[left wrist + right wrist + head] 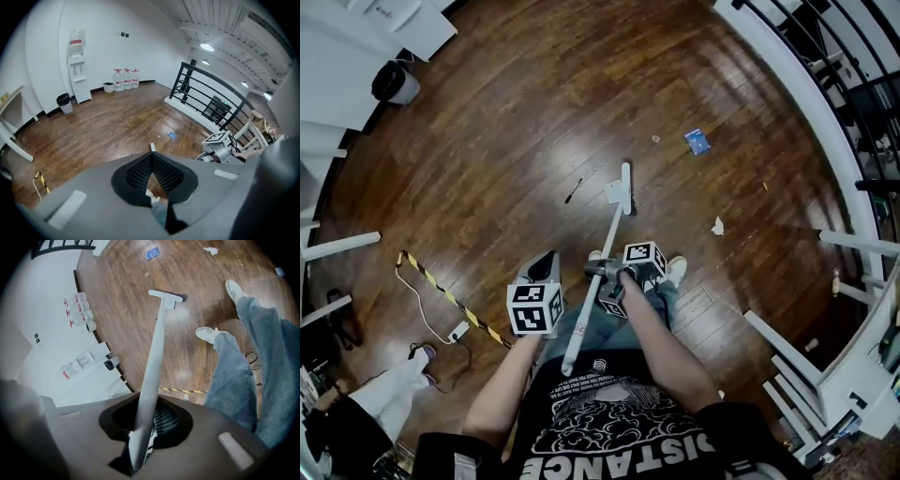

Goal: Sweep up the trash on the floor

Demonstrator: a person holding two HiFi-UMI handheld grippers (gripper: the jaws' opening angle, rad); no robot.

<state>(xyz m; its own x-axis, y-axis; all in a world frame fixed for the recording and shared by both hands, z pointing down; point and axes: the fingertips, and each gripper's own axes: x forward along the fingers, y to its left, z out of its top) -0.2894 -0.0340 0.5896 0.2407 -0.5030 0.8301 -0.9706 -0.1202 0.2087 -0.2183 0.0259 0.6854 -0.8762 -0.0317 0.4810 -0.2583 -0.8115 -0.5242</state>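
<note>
We see the right gripper point(149, 422) closed on the white handle of the broom point(157, 343), the shaft running straight out between its jaws and slanting down toward the wooden floor point(506, 141). From the head view we find the same gripper point(611, 274) in front of the person's body, with the handle passing through it and its upper end reaching back toward the torso. The broom head point(623, 187) sits low at the floor ahead of the white shoes point(675, 270); we cannot tell whether it presses on the boards. The left gripper point(151, 157) is empty, its mesh pads brought together so that their tips touch, and we see it point(542, 267) held just left of the handle, apart from it. As for the trash, we spot a blue packet point(697, 142) lying beyond the broom head and to its right, a small round bit point(656, 139) near that packet, and a crumpled white scrap point(717, 225) on the boards to the right of the handle, apart from the broom. A thin dark stick point(573, 190) lies left of the broom head. We also note a yellow-and-black striped strip point(450, 295) on the floor at the person's left and a black bin point(394, 82) by the far wall.
</note>
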